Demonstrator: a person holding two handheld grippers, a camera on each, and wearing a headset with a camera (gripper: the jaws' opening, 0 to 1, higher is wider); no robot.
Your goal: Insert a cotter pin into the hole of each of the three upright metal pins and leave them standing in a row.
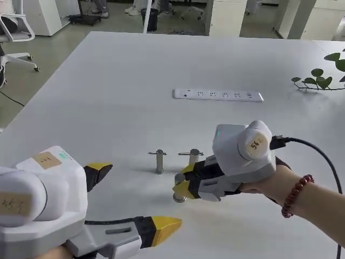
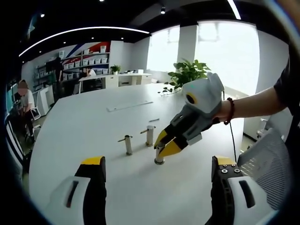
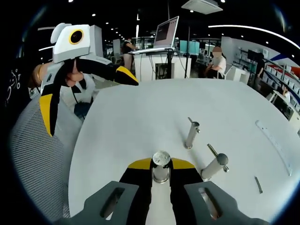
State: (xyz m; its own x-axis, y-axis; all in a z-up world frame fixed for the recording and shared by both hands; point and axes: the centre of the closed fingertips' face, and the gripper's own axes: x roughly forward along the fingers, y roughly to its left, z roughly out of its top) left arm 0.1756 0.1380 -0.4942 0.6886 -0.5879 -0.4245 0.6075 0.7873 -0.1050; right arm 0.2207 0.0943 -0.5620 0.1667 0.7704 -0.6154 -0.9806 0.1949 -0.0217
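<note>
While your right gripper (image 1: 182,186) clamps the nearest pin (image 3: 161,165), your left gripper (image 1: 140,195) hangs wide open, empty. Two cottered pins (image 1: 159,162) stand just beyond that pin.

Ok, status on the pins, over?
Left gripper open, hovering. Right gripper shut on near pin, no cotter in it. Two far pins cottered, upright. Loose cotter lies apart from them.

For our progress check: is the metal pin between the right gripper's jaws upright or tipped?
Upright: the metal pin stands vertical, base on the table.
</note>
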